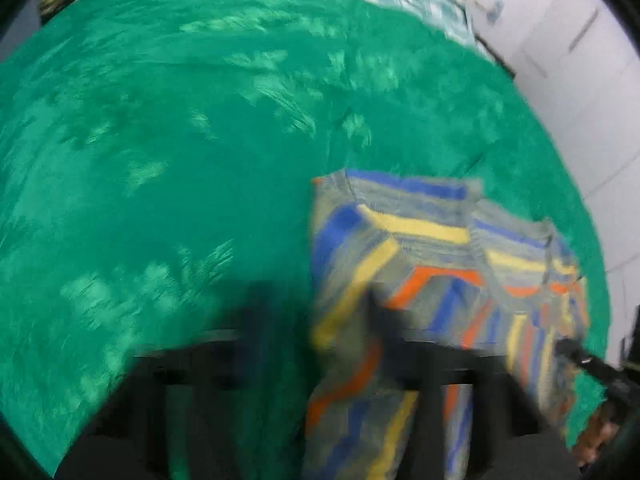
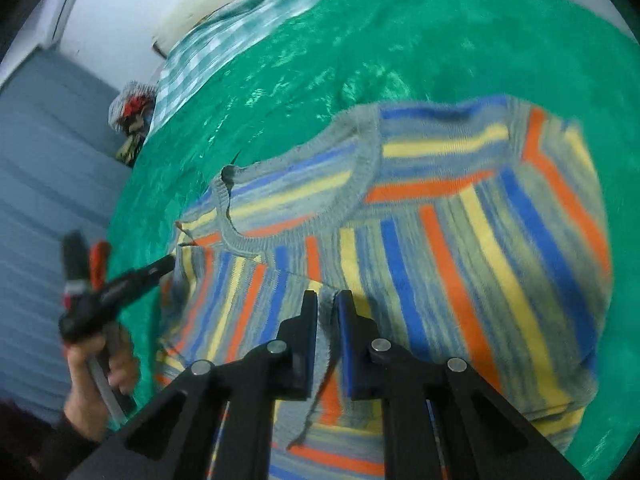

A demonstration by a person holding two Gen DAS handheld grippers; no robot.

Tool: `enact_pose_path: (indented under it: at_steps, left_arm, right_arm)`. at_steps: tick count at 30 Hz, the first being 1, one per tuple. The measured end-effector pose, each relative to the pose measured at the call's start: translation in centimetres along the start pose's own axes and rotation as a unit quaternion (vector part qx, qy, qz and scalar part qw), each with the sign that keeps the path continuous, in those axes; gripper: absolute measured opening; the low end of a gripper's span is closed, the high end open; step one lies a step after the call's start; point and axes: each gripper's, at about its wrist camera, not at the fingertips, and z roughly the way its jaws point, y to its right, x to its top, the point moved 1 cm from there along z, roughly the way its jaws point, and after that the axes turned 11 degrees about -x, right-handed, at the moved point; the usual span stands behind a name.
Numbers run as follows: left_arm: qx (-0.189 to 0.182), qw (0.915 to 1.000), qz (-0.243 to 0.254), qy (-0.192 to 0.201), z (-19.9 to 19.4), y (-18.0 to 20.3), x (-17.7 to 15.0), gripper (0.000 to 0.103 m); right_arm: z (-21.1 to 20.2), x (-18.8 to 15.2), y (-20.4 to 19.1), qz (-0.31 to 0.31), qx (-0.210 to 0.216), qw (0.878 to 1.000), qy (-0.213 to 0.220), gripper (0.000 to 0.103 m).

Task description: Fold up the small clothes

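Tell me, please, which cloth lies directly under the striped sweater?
The shiny green blanket; the pale checked cloth lies farther off, not touching the sweater.

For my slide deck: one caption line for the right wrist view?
Right tongs pinch a fold of the striped sweater on a green blanket.

A shiny emerald-green satin bedspread [image 2: 460,40] covers the bed, its sheen catching pale highlights. Beyond it lies a teal-and-white checked cloth [image 2: 208,48]. A white panelled wall [image 1: 560,60] stands behind the bed. Beside the bed runs a grey-blue planked floor [image 2: 44,152], with a small, blurred, multicoloured heap [image 2: 130,114] at the bed's edge.
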Motion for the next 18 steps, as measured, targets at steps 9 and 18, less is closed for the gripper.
enact_pose_path:
  at_steps: [9, 18]
  left_arm:
    - [0.065, 0.9958, -0.007, 0.065, -3.4, -0.3, -1.1, 0.025]
    - [0.051, 0.9944, 0.046, 0.081, -13.5, 2.0, -16.6, 0.086]
  right_arm:
    - [-3.1, -1.3, -1.2, -0.058, -0.041, 0.996, 0.05, 0.021]
    - [-7.9, -11.2, -1.8, -0.133, -0.071, 0.986, 0.074, 0.078]
